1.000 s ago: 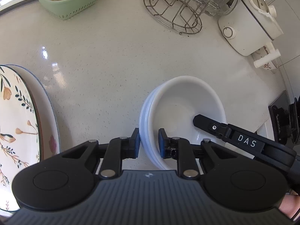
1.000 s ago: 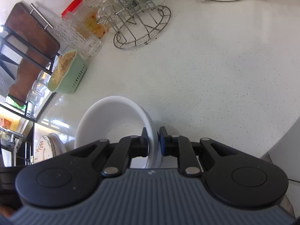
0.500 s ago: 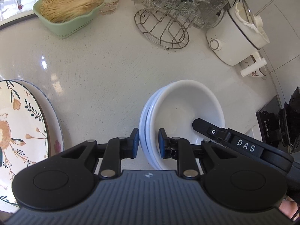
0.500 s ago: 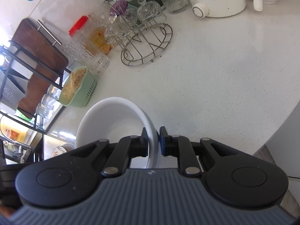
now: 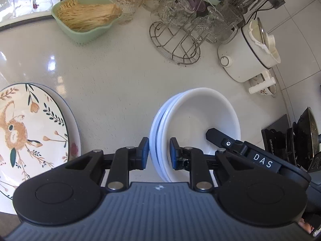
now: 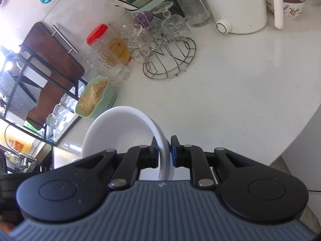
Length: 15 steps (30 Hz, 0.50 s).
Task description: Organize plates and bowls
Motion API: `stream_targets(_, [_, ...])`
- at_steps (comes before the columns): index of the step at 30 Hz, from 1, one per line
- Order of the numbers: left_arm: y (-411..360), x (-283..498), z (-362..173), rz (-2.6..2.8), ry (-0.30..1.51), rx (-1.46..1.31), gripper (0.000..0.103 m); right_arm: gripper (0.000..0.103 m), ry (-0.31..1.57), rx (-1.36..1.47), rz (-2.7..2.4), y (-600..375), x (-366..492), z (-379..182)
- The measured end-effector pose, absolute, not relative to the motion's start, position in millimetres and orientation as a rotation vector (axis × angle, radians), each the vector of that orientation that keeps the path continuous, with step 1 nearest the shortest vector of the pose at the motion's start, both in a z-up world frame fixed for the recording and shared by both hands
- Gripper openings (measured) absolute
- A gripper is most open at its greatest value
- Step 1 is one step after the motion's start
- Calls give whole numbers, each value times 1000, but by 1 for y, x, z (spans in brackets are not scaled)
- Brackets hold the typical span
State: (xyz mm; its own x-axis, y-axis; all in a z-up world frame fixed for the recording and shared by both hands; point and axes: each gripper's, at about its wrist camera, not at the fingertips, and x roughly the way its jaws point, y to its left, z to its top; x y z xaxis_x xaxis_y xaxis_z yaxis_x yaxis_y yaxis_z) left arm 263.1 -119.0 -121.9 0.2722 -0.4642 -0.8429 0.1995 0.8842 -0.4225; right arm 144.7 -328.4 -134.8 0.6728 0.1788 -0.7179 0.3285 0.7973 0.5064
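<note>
A stack of white bowls (image 5: 200,116) hangs above the white counter, held between both grippers. My left gripper (image 5: 159,150) is shut on the stack's left rim, its blue pads pressing the rims from both sides. My right gripper (image 6: 164,152) is shut on the opposite rim of the white bowls (image 6: 124,132); one of its black fingers (image 5: 220,140) shows inside the top bowl in the left wrist view. A flower-patterned plate (image 5: 30,124) lies on another plate at the counter's left.
At the back stand a green basket of noodles (image 5: 86,20), a wire rack with glasses (image 5: 176,40) and a white electric pot (image 5: 246,56). A dark stove with a pan (image 5: 301,140) sits to the right. The counter edge (image 6: 301,130) curves near the right gripper.
Both grippers have risen together with the bowl stack. The counter and the things on it look farther away, and more of the plate shows.
</note>
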Motion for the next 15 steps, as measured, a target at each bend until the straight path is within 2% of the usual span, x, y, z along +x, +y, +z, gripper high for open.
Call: stream_targets(15, [-82, 267, -88, -425, 1190, -301, 24, 16, 827, 648, -28, -301, 151, -109])
